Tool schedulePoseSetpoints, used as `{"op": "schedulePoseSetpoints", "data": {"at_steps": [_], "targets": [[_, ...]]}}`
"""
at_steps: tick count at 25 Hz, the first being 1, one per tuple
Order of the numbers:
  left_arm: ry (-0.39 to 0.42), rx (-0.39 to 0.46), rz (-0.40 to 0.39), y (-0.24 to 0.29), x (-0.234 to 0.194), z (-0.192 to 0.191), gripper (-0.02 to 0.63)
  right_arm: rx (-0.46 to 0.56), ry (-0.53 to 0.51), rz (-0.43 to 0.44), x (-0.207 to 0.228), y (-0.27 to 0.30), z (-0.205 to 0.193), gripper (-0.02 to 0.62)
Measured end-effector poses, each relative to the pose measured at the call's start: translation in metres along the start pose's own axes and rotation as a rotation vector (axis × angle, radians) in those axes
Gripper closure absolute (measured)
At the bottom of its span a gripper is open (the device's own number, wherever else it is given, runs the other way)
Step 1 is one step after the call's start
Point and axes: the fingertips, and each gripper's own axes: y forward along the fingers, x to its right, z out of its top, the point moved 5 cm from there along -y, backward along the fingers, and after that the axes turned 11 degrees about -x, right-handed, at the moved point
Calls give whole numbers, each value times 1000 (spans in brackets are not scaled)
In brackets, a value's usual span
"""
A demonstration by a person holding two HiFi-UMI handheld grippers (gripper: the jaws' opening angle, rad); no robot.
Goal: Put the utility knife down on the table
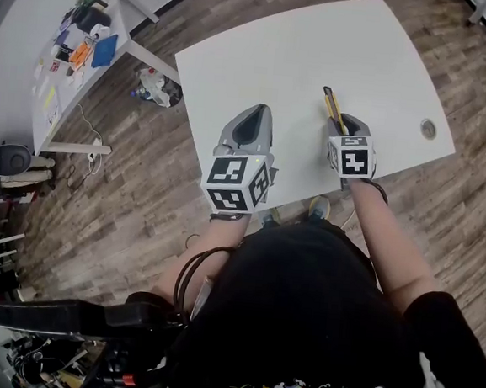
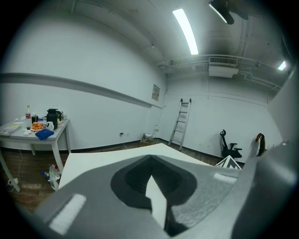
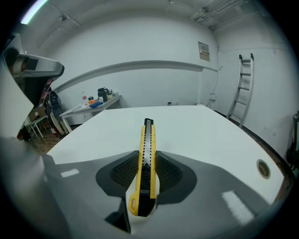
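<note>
A yellow and black utility knife point(image 1: 330, 104) point(image 3: 147, 156) is clamped between the jaws of my right gripper point(image 1: 342, 123) point(image 3: 147, 164). Its tip points away from me, and its yellow tail end sticks out toward the camera. Gripper and knife are over the near right part of the white table point(image 1: 297, 58) point(image 3: 196, 130); how high the knife hangs I cannot tell. My left gripper point(image 1: 262, 111) point(image 2: 150, 162) is shut with nothing in it, over the table's near edge to the left of the right gripper. Only a thin sliver of table shows between its fingers.
A round cable hole point(image 1: 428, 127) point(image 3: 263, 169) sits near the table's right edge. A cluttered side table point(image 1: 79, 39) point(image 2: 35, 130) stands at the far left, with a bag point(image 1: 155, 87) on the floor beside it. A ladder point(image 2: 181, 122) and an office chair point(image 2: 230, 147) stand by the far wall.
</note>
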Motion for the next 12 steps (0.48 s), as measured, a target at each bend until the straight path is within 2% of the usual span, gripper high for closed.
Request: {"op": "schedulePoseSetpoints", "data": {"at_steps": [12], "targets": [[-24,-14,-1,11,-3,-4,606,-103,-5,13,1,21,-13,457]]}}
